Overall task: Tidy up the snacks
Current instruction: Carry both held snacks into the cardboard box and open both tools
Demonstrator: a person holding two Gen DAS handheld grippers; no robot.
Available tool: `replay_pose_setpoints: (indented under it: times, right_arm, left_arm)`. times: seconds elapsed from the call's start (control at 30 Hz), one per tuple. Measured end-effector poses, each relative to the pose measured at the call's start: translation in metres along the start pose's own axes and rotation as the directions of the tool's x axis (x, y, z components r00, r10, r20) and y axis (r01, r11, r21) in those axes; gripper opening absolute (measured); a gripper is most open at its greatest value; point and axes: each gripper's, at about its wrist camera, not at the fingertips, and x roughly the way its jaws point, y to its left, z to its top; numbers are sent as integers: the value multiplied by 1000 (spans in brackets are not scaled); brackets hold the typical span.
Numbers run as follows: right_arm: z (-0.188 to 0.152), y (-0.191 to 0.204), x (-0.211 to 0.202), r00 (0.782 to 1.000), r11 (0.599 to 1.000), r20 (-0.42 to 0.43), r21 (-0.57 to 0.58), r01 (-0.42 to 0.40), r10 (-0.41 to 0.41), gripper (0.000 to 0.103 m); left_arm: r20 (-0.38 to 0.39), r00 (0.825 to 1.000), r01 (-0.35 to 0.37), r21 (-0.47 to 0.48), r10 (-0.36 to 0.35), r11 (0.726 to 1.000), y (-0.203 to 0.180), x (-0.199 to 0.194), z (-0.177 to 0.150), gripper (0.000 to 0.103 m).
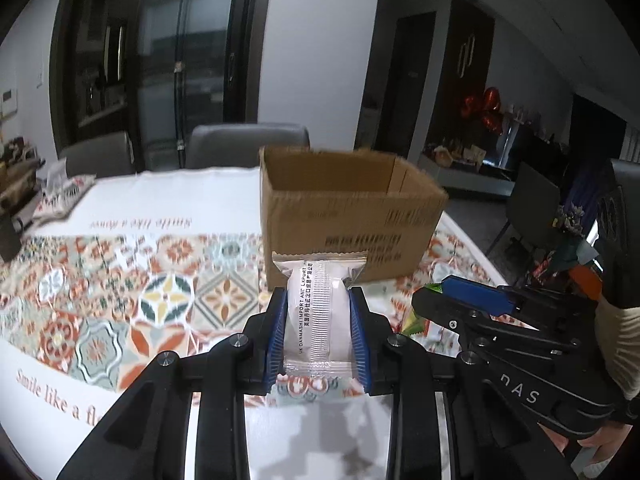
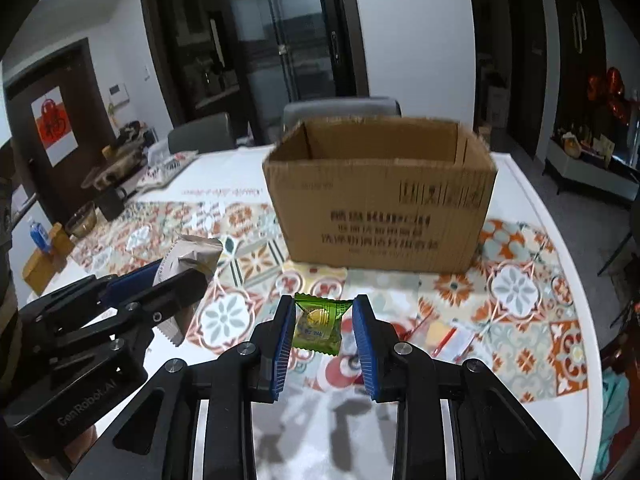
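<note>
My left gripper (image 1: 319,304) is shut on a white snack packet (image 1: 318,320) and holds it upright above the table, in front of the open cardboard box (image 1: 352,216). My right gripper (image 2: 323,312) is shut on a small green snack packet (image 2: 318,326), also held above the table before the box (image 2: 380,208). In the left wrist view the right gripper (image 1: 444,292) shows at the right with a green edge of its packet. In the right wrist view the left gripper (image 2: 176,276) shows at the left holding the white packet (image 2: 190,260).
The table carries a patterned tile cloth (image 1: 120,292) with white borders. Loose snack wrappers (image 2: 448,340) lie to the right. Grey chairs (image 1: 248,148) stand behind the table. Bowls, a bottle and clutter (image 2: 80,216) sit at the far left. The table edge (image 2: 580,280) curves on the right.
</note>
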Motion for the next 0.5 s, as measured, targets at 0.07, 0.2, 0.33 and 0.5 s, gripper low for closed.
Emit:
replay_pose_setpoints:
  times: [0.07,0.2,0.33,0.5]
  right_arm:
    - [7,-1,-6,1000,1000,22,-1,4,-4,31]
    - [22,-2,-14,998,1000,60,-12,1,0,31]
    - [38,-6,-19,996,1000,90,-7,5,-4,31]
    - [59,-11,-25,992,1000,126,-13,11,-10,31]
  left_arm:
    - [16,1000,2,5,-2,1000,-2,-3,8,30]
    - [44,999,7,18,-8,1000,-5,-5,25,30]
    - [78,997,9,29,-11,1000,-8,-7,45,30]
    - [99,995,2,53,-8,999,-11,-2,67,30]
